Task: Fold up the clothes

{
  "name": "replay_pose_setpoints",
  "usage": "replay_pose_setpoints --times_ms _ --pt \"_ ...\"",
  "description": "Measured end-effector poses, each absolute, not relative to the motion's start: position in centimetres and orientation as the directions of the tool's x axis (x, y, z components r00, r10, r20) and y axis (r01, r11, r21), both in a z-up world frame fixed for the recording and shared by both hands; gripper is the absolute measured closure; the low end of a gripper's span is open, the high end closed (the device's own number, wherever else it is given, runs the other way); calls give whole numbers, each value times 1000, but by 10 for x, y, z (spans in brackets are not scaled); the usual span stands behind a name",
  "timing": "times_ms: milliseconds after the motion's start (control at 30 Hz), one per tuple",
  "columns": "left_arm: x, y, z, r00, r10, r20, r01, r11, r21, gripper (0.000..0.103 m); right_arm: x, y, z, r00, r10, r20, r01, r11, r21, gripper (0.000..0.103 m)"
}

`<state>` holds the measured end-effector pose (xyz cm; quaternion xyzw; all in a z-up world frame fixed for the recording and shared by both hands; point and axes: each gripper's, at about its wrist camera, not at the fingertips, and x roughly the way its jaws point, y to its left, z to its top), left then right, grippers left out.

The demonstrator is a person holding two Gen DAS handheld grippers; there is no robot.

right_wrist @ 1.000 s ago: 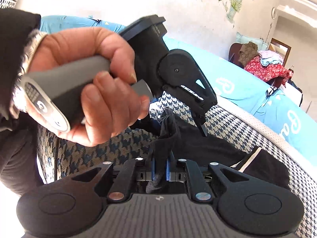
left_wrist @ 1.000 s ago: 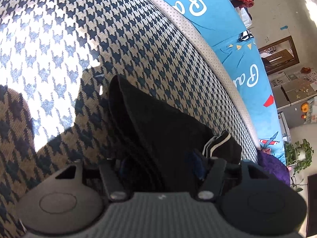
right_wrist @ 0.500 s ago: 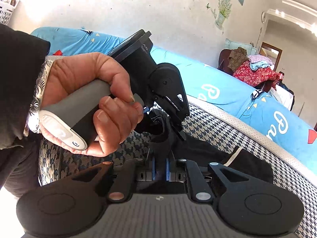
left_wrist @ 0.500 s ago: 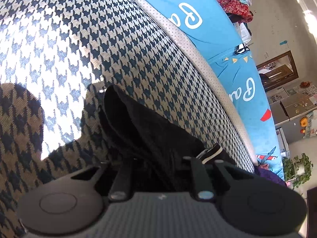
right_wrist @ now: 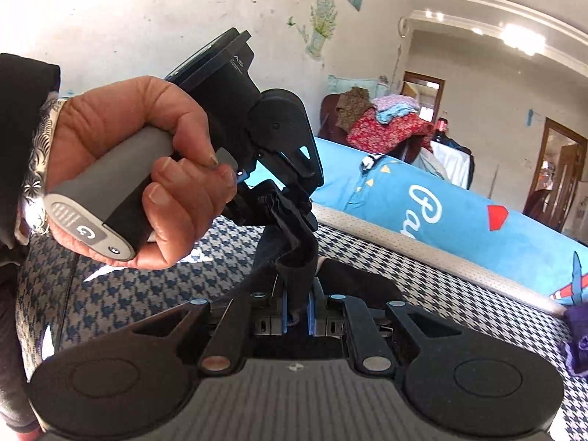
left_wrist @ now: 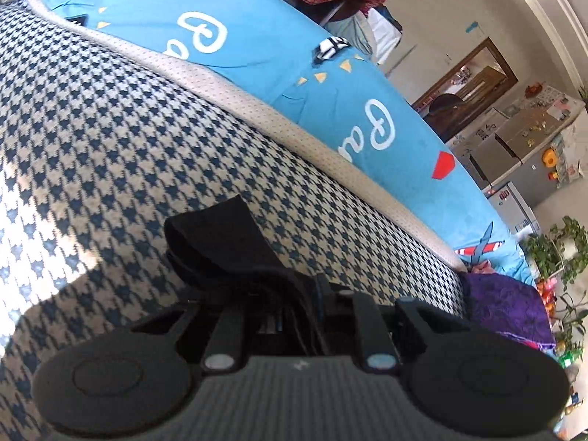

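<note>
The black garment [right_wrist: 294, 257] hangs between the two tools above the houndstooth bed cover [left_wrist: 110, 139]. In the right wrist view, the right hand-held gripper [right_wrist: 297, 312] has its blue pads [right_wrist: 283, 310] drawn close together with a bunched fold of the black cloth pinched between them; the cloth rises from the pads as a twisted band. That band runs up and a little to the left into the tip of the left hand-held gripper [right_wrist: 290, 202], which sits just above and beyond the right one. The left tool's jaws are closed on the gathered upper end of the cloth. A hand [right_wrist: 125, 169] wraps the grey handle of the left tool, with a dark sleeve and a patterned cuff at the wrist.

In the left wrist view, the left hand-held gripper [left_wrist: 297, 305] is closed tight, and dark folds of the black garment [left_wrist: 220, 242] crowd the gap between its fingers. From there a flat black flap reaches forward and to the left over the bed cover; whether it touches the cover I cannot tell.

Beyond the cover's pale dotted border [left_wrist: 279, 117] lies a blue quilt [left_wrist: 257, 36] with white lettering. A pile of red and patterned clothes [right_wrist: 382, 125] rests on a chair behind it.
</note>
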<state>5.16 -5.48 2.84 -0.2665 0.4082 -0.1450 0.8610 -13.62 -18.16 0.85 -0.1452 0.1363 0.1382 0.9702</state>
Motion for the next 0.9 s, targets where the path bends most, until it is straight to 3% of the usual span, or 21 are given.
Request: replay_pose_setpoints --times_ms 233,433,567,667,900 --pt "64 -112 12 564 -469 -680 68 847 -528 80 -114 -233 2 892 127 -434 -154 988 -26 93" --pt "60 -131 21 558 -506 -658 113 831 -544 47 -109 -258 -8 843 122 -523 -56 989 139 91" --pt "49 -133 35 583 -501 -639 145 838 -525 33 -111 -260 -6 843 107 -528 -40 990 137 85" --pt "39 -125 40 601 -489 -632 135 842 -522 30 -108 -265 -5 844 80 -530 -2 989 147 76" --pt "11 -94 23 596 -439 -673 75 864 -497 24 -107 -289 -2 835 -31 -549 145 975 167 72"
